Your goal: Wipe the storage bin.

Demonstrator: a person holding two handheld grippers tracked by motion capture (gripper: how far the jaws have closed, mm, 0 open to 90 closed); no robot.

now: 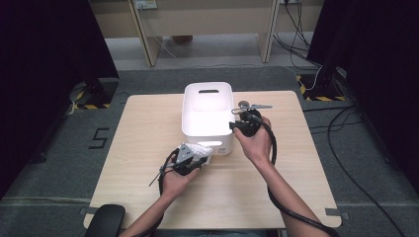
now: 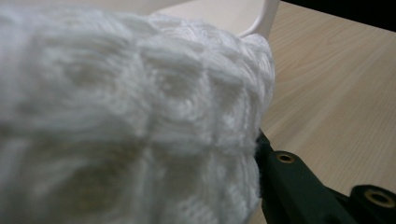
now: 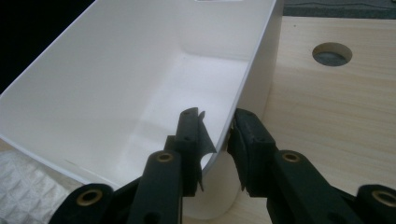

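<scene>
A white plastic bin (image 1: 187, 116) stands in the middle of the light wooden table (image 1: 148, 128). My right gripper (image 1: 233, 126) is shut on the bin's right wall near its front corner. In the right gripper view, one jaw is inside the bin (image 3: 116, 70) and one outside, with the gripper (image 3: 217, 127) pinching the rim. A white knitted cloth (image 1: 203, 150) is held just in front of the bin with my left gripper (image 1: 200, 159) shut on it. Up close, the cloth (image 2: 130, 116) hides most of the left gripper view, with one black finger (image 2: 285, 179) beside it.
A round hole (image 3: 332, 53) is cut in the table right of the bin. Dark panels stand to the left and right of the table, and cables run over the floor at the far right. Bare tabletop lies on both sides of the bin.
</scene>
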